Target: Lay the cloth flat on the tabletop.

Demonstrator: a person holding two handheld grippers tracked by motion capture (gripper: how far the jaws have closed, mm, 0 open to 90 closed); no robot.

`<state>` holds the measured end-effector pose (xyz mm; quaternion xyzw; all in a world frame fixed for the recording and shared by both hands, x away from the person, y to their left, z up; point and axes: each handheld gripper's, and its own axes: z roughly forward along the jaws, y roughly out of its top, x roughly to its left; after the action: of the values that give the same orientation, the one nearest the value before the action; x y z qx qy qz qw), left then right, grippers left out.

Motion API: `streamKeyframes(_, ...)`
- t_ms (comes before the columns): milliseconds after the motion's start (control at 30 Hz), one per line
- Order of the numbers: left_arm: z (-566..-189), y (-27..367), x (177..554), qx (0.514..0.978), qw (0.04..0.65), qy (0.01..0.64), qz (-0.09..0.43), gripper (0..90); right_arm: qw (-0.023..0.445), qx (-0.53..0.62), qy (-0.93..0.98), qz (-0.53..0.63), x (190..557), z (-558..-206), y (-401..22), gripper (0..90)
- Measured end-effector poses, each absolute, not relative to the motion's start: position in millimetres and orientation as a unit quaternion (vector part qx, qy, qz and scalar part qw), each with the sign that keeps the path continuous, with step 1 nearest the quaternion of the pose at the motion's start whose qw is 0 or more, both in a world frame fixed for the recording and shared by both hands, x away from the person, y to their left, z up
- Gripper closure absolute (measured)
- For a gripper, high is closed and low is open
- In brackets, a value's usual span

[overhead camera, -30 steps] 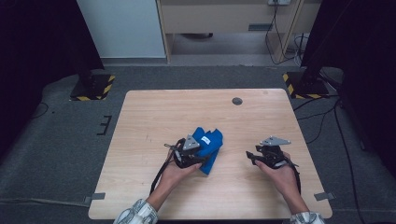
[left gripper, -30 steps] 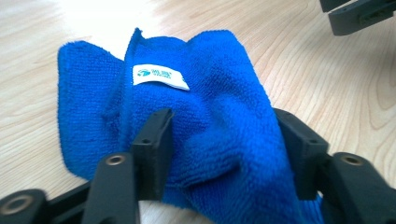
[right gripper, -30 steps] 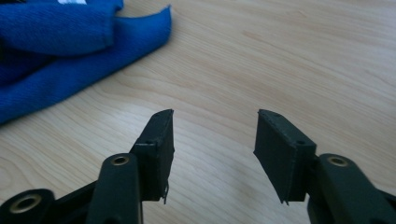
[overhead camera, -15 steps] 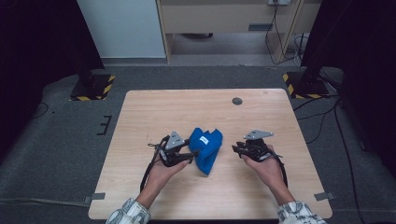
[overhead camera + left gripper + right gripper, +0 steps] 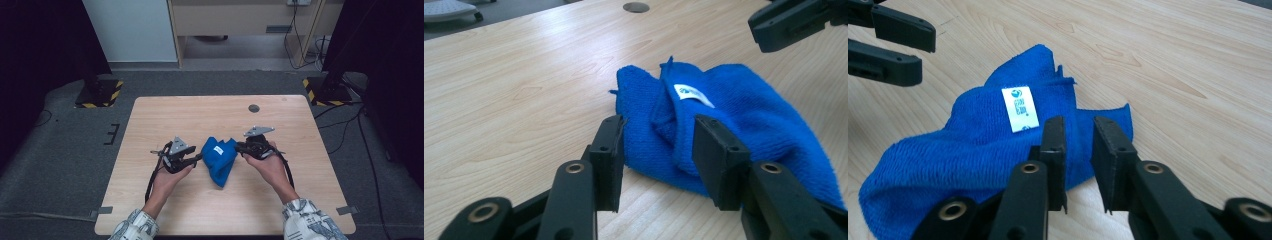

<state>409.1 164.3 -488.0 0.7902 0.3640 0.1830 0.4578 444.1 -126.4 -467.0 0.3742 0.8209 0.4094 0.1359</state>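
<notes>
Both grippers flanked the crumpled blue cloth [image 5: 220, 159], left gripper [image 5: 196, 160] and right gripper [image 5: 239, 147] closing with jaws apart, gripping nothing, so all folding remained ahead.

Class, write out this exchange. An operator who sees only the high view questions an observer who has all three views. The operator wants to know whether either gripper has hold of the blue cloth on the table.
Operator: From above, both grippers sit against the blue cloth. Has the left one gripped it?
Observer: Not yet. The left gripper has just been closing its jaws, but they stand apart, with a fold of cloth between them and the pads not pressing.
Operator: And the right one?
Observer: The right gripper has just been closing its jaws too. A narrow gap is left between them at the cloth's edge, near the white label.
</notes>
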Motion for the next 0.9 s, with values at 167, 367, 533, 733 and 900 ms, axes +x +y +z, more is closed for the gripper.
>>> streamKeyframes(167, -490.5, 166.7, 412.0, 0.792, 0.452, 0.368, 0.183, 57.0, 0.128, 0.373, 0.825, 0.406, 450.6, -471.3, -118.0, 67.4)
streamKeyframes(367, -491.8, 169.6, 414.0, 0.791, 0.449, 0.373, 0.184, 57.1, 0.116, 0.377, 0.832, 0.390, 453.9, -477.8, -112.1, 54.6)
streamKeyframes(533, -492.4, 173.6, 415.4, 0.790, 0.445, 0.376, 0.190, 57.1, 0.113, 0.380, 0.831, 0.390, 455.5, -484.3, -109.2, 38.7)
streamKeyframes(733, -492.5, 172.9, 418.4, 0.790, 0.448, 0.373, 0.190, 57.6, 0.097, 0.383, 0.838, 0.378, 457.0, -495.1, -105.1, 31.8)
streamKeyframes(900, -492.4, 169.9, 426.2, 0.790, 0.452, 0.371, 0.185, 54.9, 0.072, 0.379, 0.842, 0.377, 453.3, -502.5, -102.7, 40.3)
